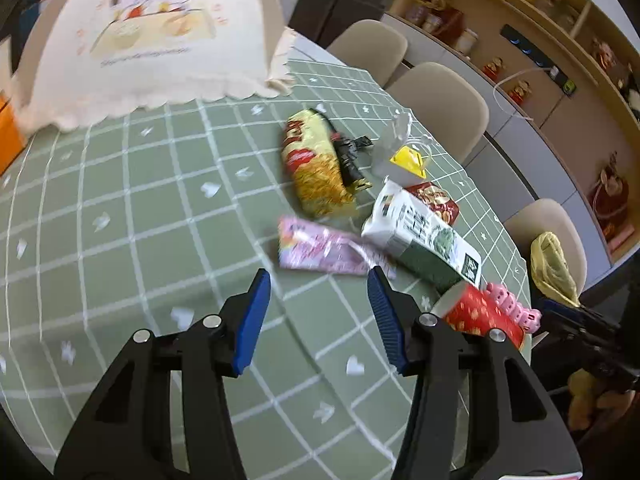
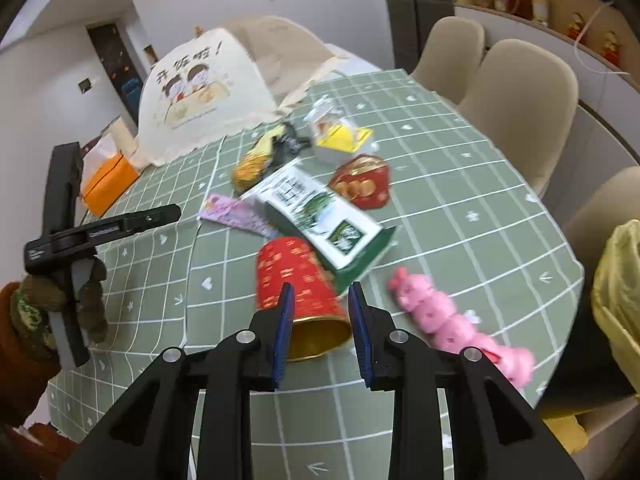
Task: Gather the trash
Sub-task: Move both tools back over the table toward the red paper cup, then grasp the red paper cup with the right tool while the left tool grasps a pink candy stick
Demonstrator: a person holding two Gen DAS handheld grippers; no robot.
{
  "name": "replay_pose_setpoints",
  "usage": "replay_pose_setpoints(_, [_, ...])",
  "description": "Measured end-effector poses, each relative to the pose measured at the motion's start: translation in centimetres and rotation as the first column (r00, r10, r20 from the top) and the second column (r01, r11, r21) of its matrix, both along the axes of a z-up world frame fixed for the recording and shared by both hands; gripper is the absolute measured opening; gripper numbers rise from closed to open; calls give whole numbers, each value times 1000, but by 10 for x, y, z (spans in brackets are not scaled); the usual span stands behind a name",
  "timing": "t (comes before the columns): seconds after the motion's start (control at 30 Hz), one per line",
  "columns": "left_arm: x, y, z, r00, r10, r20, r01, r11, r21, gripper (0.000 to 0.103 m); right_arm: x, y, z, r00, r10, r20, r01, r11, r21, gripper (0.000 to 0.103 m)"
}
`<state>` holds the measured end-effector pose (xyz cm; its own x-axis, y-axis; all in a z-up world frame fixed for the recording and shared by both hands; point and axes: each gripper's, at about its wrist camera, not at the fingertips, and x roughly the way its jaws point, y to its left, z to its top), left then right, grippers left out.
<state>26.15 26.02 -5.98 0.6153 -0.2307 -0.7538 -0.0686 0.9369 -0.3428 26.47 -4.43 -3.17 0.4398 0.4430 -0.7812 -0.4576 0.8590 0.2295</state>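
Trash lies in a heap on the green checked tablecloth [image 1: 140, 240]. My left gripper [image 1: 318, 280] is open and empty, low over the cloth, with a pink wrapper [image 1: 320, 250] just beyond its tips. Behind the wrapper are a white-and-green carton [image 1: 420, 236], a yellow snack bag [image 1: 316, 168] and a red packet [image 1: 436, 200]. My right gripper [image 2: 320, 292] hovers with its jaws narrowly apart over a red paper cup [image 2: 296, 276] lying on its side, gold mouth towards me. The cup lies on the cloth, ungripped. A pink toy [image 2: 440, 320] lies just right of it.
A cream mesh food cover [image 1: 152, 40] stands at the table's far side, beside an orange box [image 2: 108, 184]. Beige chairs [image 1: 440, 92] line the right edge, one with a yellow bag [image 1: 552, 264]. A clear plastic piece with a yellow label [image 1: 408, 156] lies behind the heap. A gloved hand [image 2: 36, 308] holds the left gripper.
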Motion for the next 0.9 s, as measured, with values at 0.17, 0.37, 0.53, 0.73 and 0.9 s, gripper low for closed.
replay_pose_setpoints(0.17, [27,-5,-3,1000,-3,-18,3,1000,-2,48,-8,-11,-3,999,-27,22,27,999,29,30])
replay_pose_setpoints(0.37, [60,-19,-15,996,-85,-22,87,988,124,48,-15,-1,-14,1000,23,-19,-22,997,74,52])
replay_pose_setpoints(0.53, [68,-11,-20,997,-64,-45,68,994,87,48,-14,34,-18,990,139,-13,-139,990,26,54])
replay_pose_setpoints(0.73, [44,5,-10,999,-33,-26,34,999,30,48,-7,64,-50,978,207,-23,-208,976,-67,63])
replay_pose_setpoints(0.9, [36,9,-6,997,-68,-22,69,996,53,48,-10,57,-45,982,181,-56,-185,980,-74,61])
